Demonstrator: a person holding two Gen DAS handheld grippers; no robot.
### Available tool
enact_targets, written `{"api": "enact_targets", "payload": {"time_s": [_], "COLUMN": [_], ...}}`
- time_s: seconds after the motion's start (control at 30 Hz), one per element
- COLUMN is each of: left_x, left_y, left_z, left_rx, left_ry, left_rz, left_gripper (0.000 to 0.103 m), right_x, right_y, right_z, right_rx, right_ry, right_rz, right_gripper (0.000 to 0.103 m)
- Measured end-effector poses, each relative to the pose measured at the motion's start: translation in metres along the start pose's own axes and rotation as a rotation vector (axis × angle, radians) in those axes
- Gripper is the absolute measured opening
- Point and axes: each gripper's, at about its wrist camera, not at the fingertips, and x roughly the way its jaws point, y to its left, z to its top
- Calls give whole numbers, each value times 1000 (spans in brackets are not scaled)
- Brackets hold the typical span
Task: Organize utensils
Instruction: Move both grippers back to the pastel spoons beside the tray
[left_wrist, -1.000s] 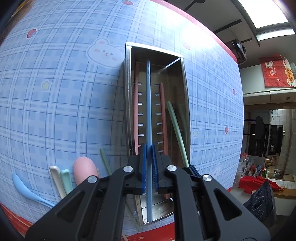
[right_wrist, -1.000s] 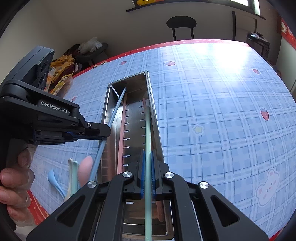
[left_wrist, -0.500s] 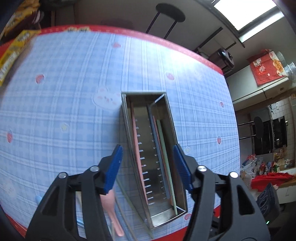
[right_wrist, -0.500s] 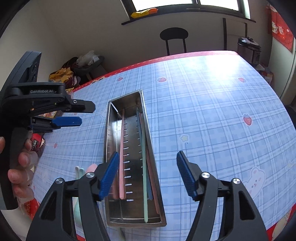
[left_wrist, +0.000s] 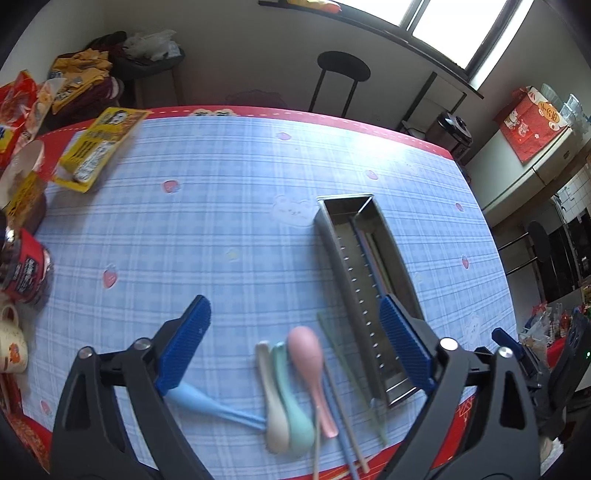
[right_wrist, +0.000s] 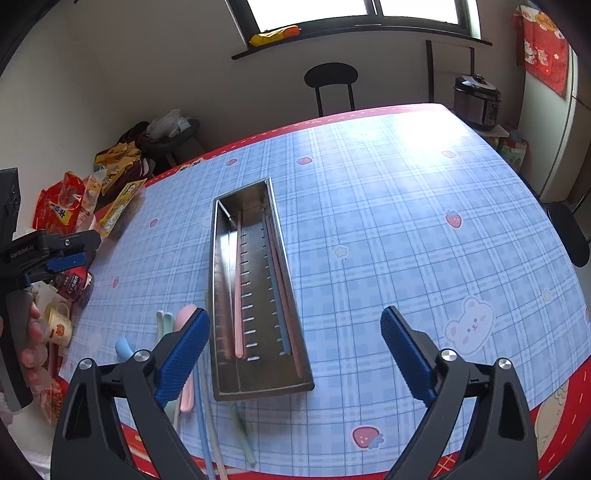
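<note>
Both the left gripper (left_wrist: 295, 347) and right gripper (right_wrist: 295, 354) hang with jaws just spread wide and empty. The steel tray (right_wrist: 221, 295) at frame centre holds chopsticks (right_wrist: 238, 295); spoons (left_wrist: 295, 384) lie lower centre on the plaid surface (left_wrist: 221, 221).

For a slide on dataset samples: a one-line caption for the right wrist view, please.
Open right gripper above a steel utensil tray holding chopsticks; spoons lie beside it.

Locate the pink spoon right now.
Left wrist view, bottom centre: the pink spoon lies on the tablecloth, between the green spoon and the metal tray.
</note>
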Motion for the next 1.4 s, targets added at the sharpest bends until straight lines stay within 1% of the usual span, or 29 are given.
{"api": "enact_targets", "payload": {"time_s": [0.13, 0.3, 0.37, 0.53, 0.63, 0.77, 0.83, 0.9, 1.03, 1.1, 1.13, 1.17, 1.2, 1.23, 1.27, 1.3, 1.37, 1.4], "left_x": [-13, -19, -21, -15, -10, -4, -1, 2, 2, 2, 2, 2, 2, 3, 4, 4, 8, 9], "left_y": [21, 44, 48, 50, 50, 46, 44, 44, 47, 49, 50, 52, 53, 55, 56, 56, 56, 56], "left_z": [-32, -75, -91, -127, -143, -163, -170, -174, -176, -176, -175, -174, -172, -170, -168, -165, -159, -157], "left_rx": [-10, -49, -44, -23, -32, -15, -6, -6, -16, -14, -16, -17, -17, -15, -11, -6, 10, 17], "left_ry": [-2, 4, 5, 38, 60, 84, 98, 115, 118, 118, 118, 120, 123, 127, 125, 122, 123, 126], "left_rz": [45, 51, 61, 88, 86, 92, 99, 93, 80, 74, 66, 56, 47, 35, 21, 7, -16, -21], "left_gripper": [97, 97, 97, 97, 97, 97, 97, 96, 96, 94, 89, 80, 75, 70, 64, 60, 44, 41], "right_x": [-2, 2, 4, 12, 15, 17, 19, 21, 25, 28, 28, 29, 30, 31, 32, 34, 37, 38], "right_y": [13, 26, 32, 45, 51, 56, 57, 59, 70, 78, 83, 87, 92, 96, 100, 104, 112, 115], "right_z": [-17, -39, -49, -70, -80, -92, -97, -102, -109, -109, -109, -108, -107, -104, -102, -98, -89, -85], "right_rx": [-32, -33, -46, -84, -109, -136, -139, -146, -172, -193, -205, -216, -226, -237, -246, -254, -269, -275], "right_ry": [23, 62, 80, 136, 171, 185, 194, 211, 232, 241, 242, 242, 243, 244, 244, 242, 242, 243], "right_rz": [6, 21, 30, 13, -12, -3, 10, 23, 63, 89, 105, 123, 142, 159, 169, 179, 193, 198], "right_gripper": [97, 97, 97, 97, 97, 97, 92, 82, 69, 61, 58, 53, 45, 40, 32, 25, 16, 15]}}
